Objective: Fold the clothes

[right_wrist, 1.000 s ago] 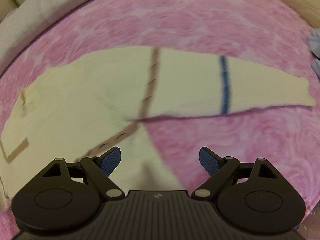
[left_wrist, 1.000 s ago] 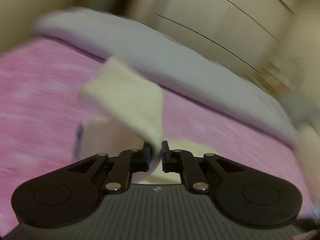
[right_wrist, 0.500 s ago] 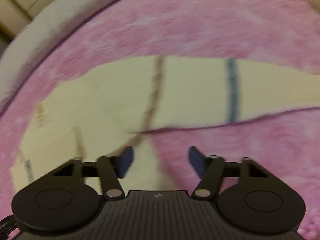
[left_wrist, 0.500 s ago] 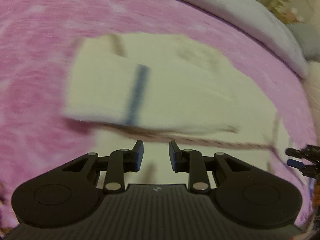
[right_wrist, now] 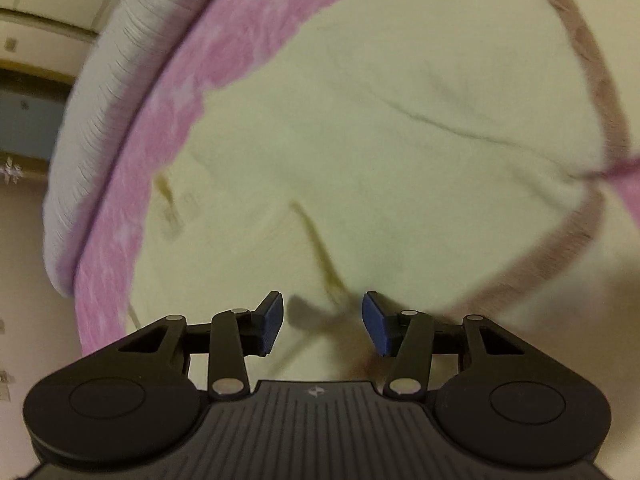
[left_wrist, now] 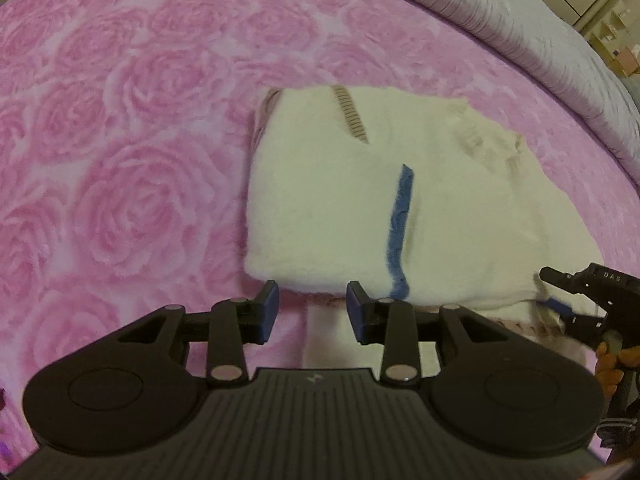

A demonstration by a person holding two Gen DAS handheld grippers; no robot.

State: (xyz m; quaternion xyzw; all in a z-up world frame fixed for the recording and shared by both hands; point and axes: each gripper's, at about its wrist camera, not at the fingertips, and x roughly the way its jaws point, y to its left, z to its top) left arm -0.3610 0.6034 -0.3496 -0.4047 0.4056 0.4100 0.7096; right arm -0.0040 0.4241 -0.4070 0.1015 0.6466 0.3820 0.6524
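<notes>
Cream fleece garment (left_wrist: 340, 200) with blue stripe – folded on pink rose-pattern bedspread (left_wrist: 120, 120) | left hand-held gripper (left_wrist: 312, 308) opening, nothing gripped | right hand-held gripper (right_wrist: 322, 320) closing over cloth – pads clear

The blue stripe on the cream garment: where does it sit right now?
In the left wrist view the blue stripe runs down the folded flap of the cream garment, right of centre, ending just above the left gripper.
</notes>
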